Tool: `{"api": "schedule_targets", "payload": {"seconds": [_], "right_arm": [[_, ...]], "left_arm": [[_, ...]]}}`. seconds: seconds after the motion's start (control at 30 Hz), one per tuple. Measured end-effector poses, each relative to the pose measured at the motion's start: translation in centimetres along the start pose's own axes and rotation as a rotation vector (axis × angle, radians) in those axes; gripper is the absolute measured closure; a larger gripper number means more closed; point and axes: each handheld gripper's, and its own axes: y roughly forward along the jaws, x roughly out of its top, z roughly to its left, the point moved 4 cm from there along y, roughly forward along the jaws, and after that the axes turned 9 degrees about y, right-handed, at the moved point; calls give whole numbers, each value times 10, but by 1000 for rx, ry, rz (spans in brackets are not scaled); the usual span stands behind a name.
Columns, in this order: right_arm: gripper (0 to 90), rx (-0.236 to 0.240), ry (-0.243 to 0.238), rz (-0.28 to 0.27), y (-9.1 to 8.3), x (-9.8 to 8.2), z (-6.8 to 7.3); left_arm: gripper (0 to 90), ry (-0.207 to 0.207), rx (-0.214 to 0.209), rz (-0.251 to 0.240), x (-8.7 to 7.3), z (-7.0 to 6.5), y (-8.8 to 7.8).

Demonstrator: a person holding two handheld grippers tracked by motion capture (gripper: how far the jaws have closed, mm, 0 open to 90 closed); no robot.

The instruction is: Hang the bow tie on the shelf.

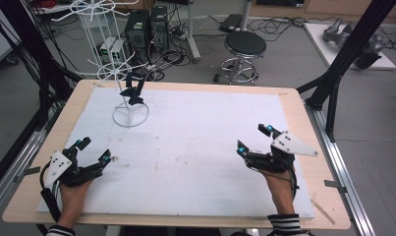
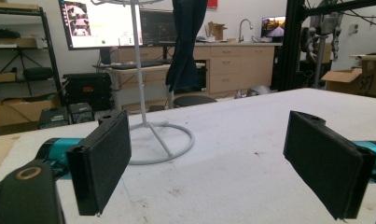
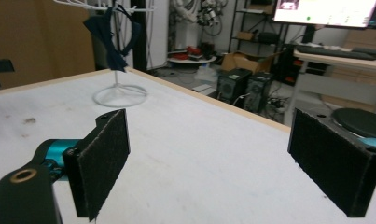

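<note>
A white wire rack (image 1: 118, 73) stands on its ring base (image 1: 130, 116) at the table's far left, with a dark blue cloth item (image 1: 133, 90) hanging from one arm. The rack's pole (image 2: 138, 60) and the hanging cloth (image 2: 184, 46) rise ahead in the left gripper view, and the cloth (image 3: 112, 37) hangs far off in the right gripper view. My left gripper (image 1: 93, 150) rests open near the front left with nothing between its pads (image 2: 101, 161). My right gripper (image 1: 253, 139) sits open at the front right, its pads (image 3: 332, 161) wide apart and empty.
A white sheet (image 1: 195, 147) covers the wooden table (image 1: 303, 118). Beyond the far edge stand a black stool (image 1: 244, 46), computer towers (image 1: 147, 27) and cables on the floor. A black frame post (image 1: 350, 49) rises at the right.
</note>
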Motion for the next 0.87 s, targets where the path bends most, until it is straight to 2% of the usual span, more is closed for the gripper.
{"api": "schedule_targets", "payload": {"seconds": [0.2, 0.33, 0.37, 0.43, 0.5, 0.67, 0.8, 0.87], "right_arm": [[118, -50, 42, -61, -29, -40, -14], [118, -76, 82, -107, -35, -60, -20], [118, -69, 82, -115, -35, -64, -21], [118, -53, 82, -87, -33, -73, -21], [118, -58, 70, -71, -30, -81, -22], [118, -85, 105, -148, -29, -93, -21], [118, -103, 69, -170, -31, -94, -18], [118, -106, 68, -178, -31, -94, -19]], "left_arm": [[155, 5, 8, -3, 0, 0, -1], [154, 7, 9, -5, 0, -1, 0], [155, 9, 11, -4, 0, 0, -1], [154, 9, 11, -7, 0, -1, -1], [155, 10, 11, -8, 0, -1, -1], [154, 10, 13, -7, 0, -1, -1], [155, 11, 13, -3, 0, -1, -1], [154, 9, 12, -4, 0, -1, -1]]}}
